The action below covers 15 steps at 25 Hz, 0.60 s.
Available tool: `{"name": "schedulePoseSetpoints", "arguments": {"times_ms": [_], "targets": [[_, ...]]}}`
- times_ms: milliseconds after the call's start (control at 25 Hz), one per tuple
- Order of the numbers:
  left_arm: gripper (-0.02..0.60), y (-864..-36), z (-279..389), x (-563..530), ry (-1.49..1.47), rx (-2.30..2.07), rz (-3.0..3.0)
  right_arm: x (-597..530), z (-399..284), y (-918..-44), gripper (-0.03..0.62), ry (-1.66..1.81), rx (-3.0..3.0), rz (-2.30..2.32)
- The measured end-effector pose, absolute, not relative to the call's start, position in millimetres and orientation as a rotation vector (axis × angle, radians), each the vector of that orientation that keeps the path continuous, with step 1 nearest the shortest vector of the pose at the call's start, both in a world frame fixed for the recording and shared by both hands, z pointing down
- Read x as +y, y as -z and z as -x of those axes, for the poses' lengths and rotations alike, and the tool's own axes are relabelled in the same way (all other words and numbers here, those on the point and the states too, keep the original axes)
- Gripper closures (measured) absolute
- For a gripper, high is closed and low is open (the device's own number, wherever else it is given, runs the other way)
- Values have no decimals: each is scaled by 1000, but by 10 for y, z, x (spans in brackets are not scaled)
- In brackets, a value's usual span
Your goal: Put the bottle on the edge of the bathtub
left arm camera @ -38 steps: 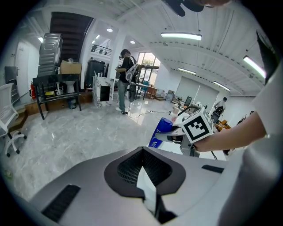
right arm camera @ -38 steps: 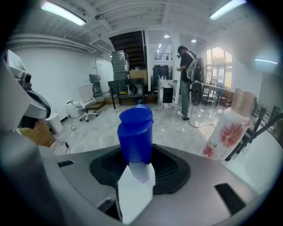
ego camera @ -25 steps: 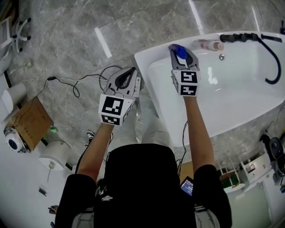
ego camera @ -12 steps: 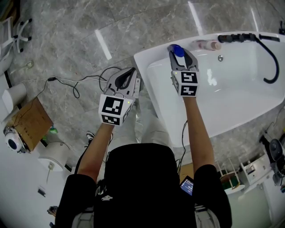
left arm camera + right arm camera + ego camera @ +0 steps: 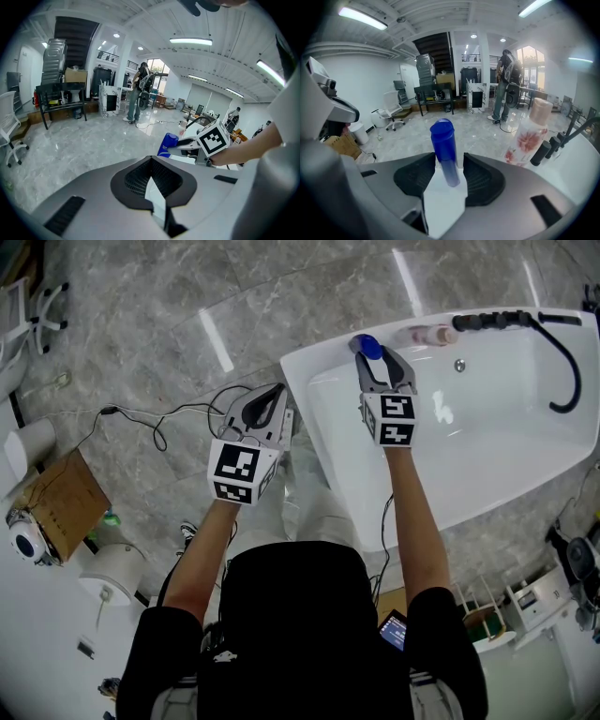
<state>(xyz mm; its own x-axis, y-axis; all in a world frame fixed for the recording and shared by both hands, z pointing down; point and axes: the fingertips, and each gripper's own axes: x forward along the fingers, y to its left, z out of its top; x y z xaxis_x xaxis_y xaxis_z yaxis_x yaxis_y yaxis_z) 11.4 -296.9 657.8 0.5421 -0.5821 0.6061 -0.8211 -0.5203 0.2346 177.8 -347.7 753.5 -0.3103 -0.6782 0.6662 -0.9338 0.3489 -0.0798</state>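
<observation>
A blue bottle (image 5: 367,346) stands upright on the near left corner of the white bathtub's rim (image 5: 309,360). My right gripper (image 5: 378,362) reaches over the tub with its jaws on either side of the bottle. In the right gripper view the bottle (image 5: 444,150) rises between the black pads (image 5: 480,178) with a gap showing, so the right gripper (image 5: 450,165) is open and not pressing. My left gripper (image 5: 267,397) hangs over the floor left of the tub, jaws together and empty. From the left gripper view (image 5: 152,187) the bottle (image 5: 167,144) shows ahead.
A pink floral bottle (image 5: 427,335) lies on the rim just right of the blue one, beside a black shower handset (image 5: 487,321) whose hose (image 5: 567,381) loops into the tub. Black cables (image 5: 159,413) run over the grey marble floor. A cardboard box (image 5: 58,498) sits at left.
The right gripper's jaws have spread apart around the blue bottle, which stays standing on the rim. The left gripper has not moved.
</observation>
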Motion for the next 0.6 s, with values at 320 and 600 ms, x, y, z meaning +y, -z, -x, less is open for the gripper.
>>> {"name": "schedulePoseSetpoints", "arguments": {"times_ms": [320, 600], "targets": [[569, -6448, -109, -2979, -616, -1138, -2294, -3408, -1757, -7381, 410, -627, -2091, -1402], [569, -6215, -41, -2954, -590, -1149, -2327, -3244, -1823, -7059, 443, -630, -2065, -1476]]}}
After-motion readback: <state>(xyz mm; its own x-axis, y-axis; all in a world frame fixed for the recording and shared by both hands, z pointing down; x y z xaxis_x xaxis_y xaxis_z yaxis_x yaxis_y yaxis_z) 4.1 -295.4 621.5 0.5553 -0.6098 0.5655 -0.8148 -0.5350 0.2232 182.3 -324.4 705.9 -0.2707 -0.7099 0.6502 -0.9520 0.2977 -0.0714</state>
